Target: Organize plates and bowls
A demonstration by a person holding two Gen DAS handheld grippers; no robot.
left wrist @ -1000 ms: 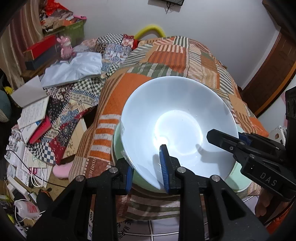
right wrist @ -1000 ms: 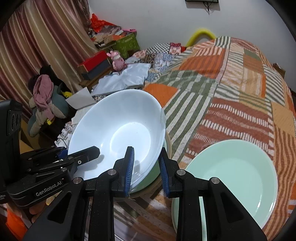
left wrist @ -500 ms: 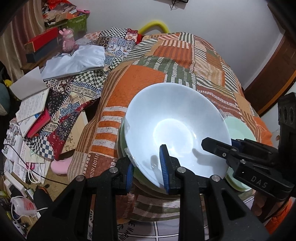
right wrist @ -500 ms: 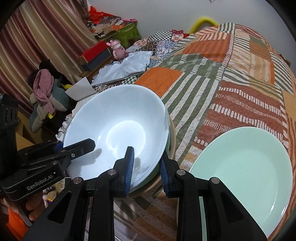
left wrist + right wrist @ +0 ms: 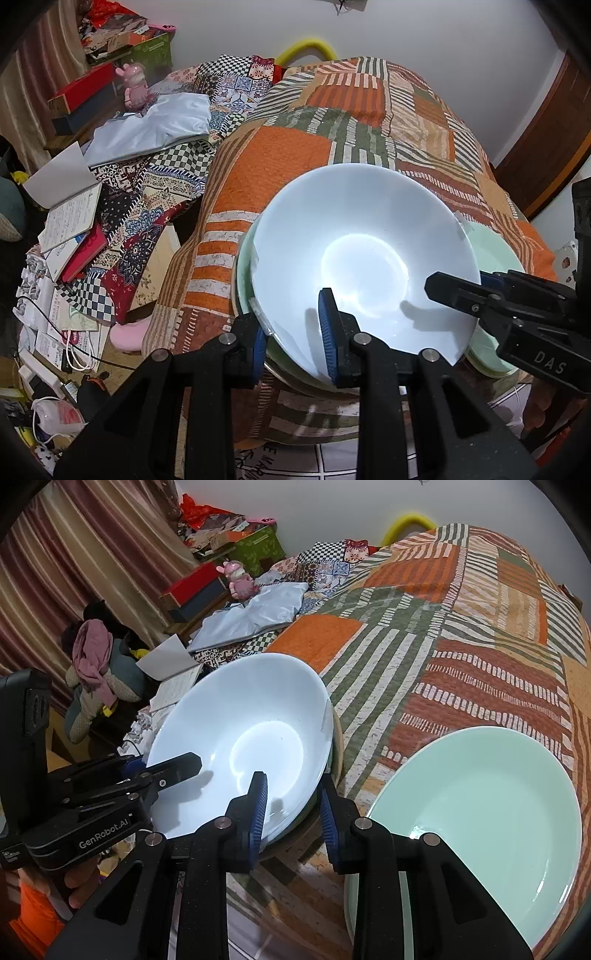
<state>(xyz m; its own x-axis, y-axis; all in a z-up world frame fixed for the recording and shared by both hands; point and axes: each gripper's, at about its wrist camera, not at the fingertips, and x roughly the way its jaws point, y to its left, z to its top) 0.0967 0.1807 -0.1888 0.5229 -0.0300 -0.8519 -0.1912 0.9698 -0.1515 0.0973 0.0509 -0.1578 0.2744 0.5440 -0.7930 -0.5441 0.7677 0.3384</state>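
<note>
Glossy white bowl [image 5: 354, 258], wide and shallow, sits on stacked pale green dishes at the near edge of the patchwork quilt [image 5: 291, 162]. Left gripper [image 5: 291, 336] pinches its near rim. Right gripper [image 5: 291, 808] straddles the opposite rim, jaws starting to part. Smooth round green plate [image 5: 480, 812] just beside, open quilt beyond.

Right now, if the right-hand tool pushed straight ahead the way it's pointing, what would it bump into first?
Probably the white bowl: the right tool already straddles its near rim, so its inner wall comes first, though depth is hard to judge.
</note>
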